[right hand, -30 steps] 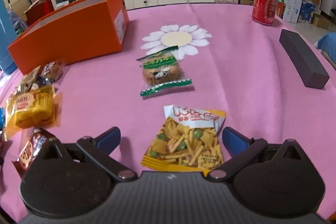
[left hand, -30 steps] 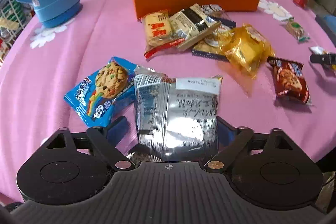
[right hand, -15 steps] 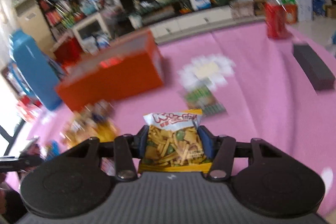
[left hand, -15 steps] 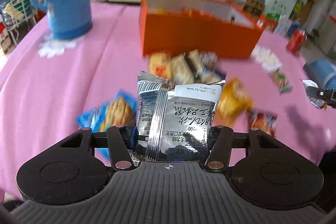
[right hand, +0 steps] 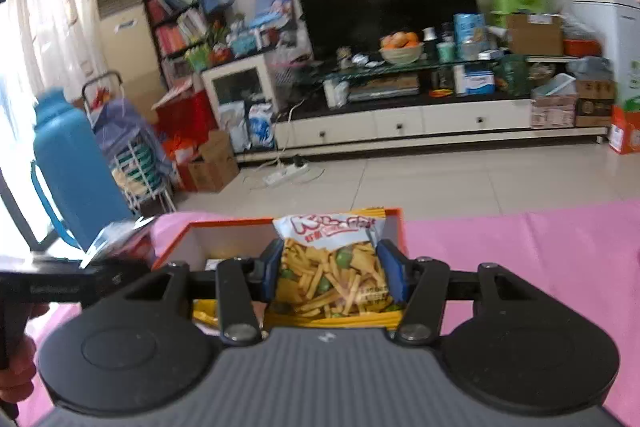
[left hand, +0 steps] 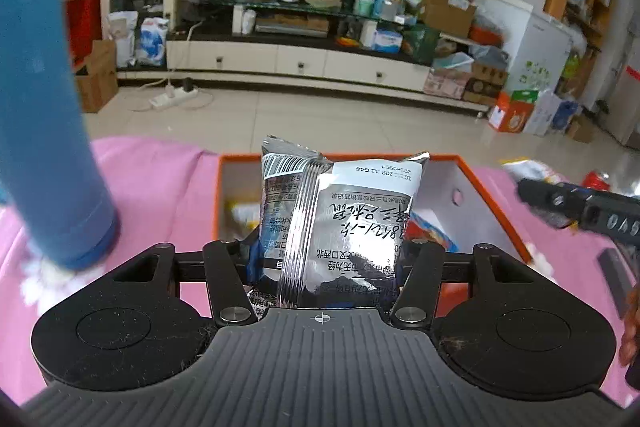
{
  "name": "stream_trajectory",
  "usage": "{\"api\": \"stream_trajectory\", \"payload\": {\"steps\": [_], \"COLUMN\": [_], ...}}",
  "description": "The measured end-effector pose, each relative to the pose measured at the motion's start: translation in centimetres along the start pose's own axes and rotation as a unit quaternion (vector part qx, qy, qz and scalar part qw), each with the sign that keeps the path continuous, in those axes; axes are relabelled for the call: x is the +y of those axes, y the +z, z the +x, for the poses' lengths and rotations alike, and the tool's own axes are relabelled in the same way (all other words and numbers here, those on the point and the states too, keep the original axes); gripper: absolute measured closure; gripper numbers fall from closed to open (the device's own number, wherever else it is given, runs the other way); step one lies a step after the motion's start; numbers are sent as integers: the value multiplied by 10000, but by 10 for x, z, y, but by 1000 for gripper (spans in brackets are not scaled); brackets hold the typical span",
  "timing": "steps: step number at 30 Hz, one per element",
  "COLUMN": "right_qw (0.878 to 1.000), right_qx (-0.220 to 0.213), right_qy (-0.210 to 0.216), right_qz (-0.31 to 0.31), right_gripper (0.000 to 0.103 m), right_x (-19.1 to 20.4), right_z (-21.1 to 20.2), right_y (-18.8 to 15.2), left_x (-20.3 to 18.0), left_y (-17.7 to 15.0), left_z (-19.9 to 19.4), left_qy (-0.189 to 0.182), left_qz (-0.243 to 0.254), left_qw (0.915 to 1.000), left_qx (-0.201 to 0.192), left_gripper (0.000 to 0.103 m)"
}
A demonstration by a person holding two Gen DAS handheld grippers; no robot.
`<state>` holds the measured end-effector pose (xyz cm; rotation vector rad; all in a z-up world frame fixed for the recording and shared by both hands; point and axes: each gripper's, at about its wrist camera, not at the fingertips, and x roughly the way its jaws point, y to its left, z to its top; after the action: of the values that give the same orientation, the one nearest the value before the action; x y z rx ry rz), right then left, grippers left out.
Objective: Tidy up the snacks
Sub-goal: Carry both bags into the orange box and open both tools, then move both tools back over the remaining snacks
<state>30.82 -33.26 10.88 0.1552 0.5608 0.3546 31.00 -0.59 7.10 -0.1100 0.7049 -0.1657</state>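
Observation:
My left gripper [left hand: 326, 259] is shut on a silver foil snack packet [left hand: 344, 223] and holds it over the open orange box [left hand: 476, 167], whose white inside shows a few packets. My right gripper [right hand: 330, 267] is shut on a yellow packet of fried sticks and green peas [right hand: 332, 267], held above the same orange box [right hand: 394, 227] near its right end. Each gripper shows in the other's view: the right one [left hand: 576, 203] as a black bar at the right edge, the left one [right hand: 76, 283] at the left edge with its silver packet.
A tall blue thermos [left hand: 44, 115] stands on the pink tablecloth [left hand: 160, 187] left of the box. A black block [left hand: 616, 275] lies on the cloth at the right. Beyond the table are tiled floor, a TV stand and shelves.
Both grippers closed on their packets on the table, lifted them, and carried them up and forward over the orange box. The loose snacks on the cloth dropped out of view.

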Motion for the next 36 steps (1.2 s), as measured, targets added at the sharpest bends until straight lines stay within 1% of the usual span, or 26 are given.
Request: {"api": "stream_trajectory", "payload": {"steps": [3, 5, 6, 7, 8, 9, 10, 11, 12, 13, 15, 17, 20, 22, 26, 28, 31, 34, 36], "right_qw": [9998, 9994, 9993, 9989, 9988, 9988, 9990, 9993, 9995, 9996, 9997, 9998, 9998, 9997, 9980, 9961, 9926, 9907, 9913], "right_qx": [165, 300, 335, 401, 428, 406, 352, 271, 185, 101, 38, 30, 125, 226, 532, 686, 883, 1048, 1059], "right_qy": [-5, 8, 9, -8, -28, -25, -5, 25, 27, 53, 58, 131, 124, 53, -100, -177, -157, -214, -228], "right_qz": [-138, -152, -172, -224, -253, -264, -258, -247, -248, -255, -228, -152, -16, 47, 329, 535, 814, 839, 748], "right_gripper": [45, 43, 38, 32, 24, 19, 16, 8, 4, 3, 1, 1, 1, 1, 1, 1, 1, 1, 1], "right_x": [0, -2, -3, -3, -3, -3, -3, -2, -1, 0, 2, 3, 6, 8, 10, 13, 24, 47, 60], "right_z": [38, 62, 68, 77, 83, 84, 81, 76, 68, 60, 40, 20, -13, -37, -79, -102, -131, -140, -134], "right_y": [-1, -6, -9, -12, -14, -16, -17, -17, -19, -20, -24, -30, -44, -59, -98, -124, -162, -195, -205], "left_x": [0, 2, 4, 6, 9, 12, 15, 17, 19, 20, 22, 22, 19, 16, 5, 2, -3, -2, -2], "left_y": [9, 8, 7, 6, 5, 4, 2, 1, -1, -4, -10, -20, -41, -62, -109, -138, -176, -208, -220], "left_z": [39, 64, 74, 83, 90, 92, 88, 83, 74, 64, 43, 21, -13, -36, -74, -90, -110, -125, -132], "left_qy": [43, 135, 170, 199, 205, 186, 157, 130, 126, 134, 132, 122, 67, 96, 92, 24, 40, 71, 112], "left_qz": [58, 87, 98, 88, 54, 6, -26, -31, -28, -25, -7, -31, -64, -68, -135, -243, -380, -518, -530], "left_qw": [9998, 9995, 9993, 9991, 9988, 9987, 9990, 9994, 9997, 9998, 9999, 9999, 9999, 9999, 9993, 9981, 9959, 9931, 9913], "left_qx": [163, 273, 318, 373, 436, 476, 424, 333, 222, 140, 45, 37, 59, 103, 343, 572, 819, 1053, 1197], "left_gripper": [78, 77, 76, 71, 67, 60, 53, 50, 42, 40, 39, 38, 36, 33, 32, 32, 32, 32, 33]}}
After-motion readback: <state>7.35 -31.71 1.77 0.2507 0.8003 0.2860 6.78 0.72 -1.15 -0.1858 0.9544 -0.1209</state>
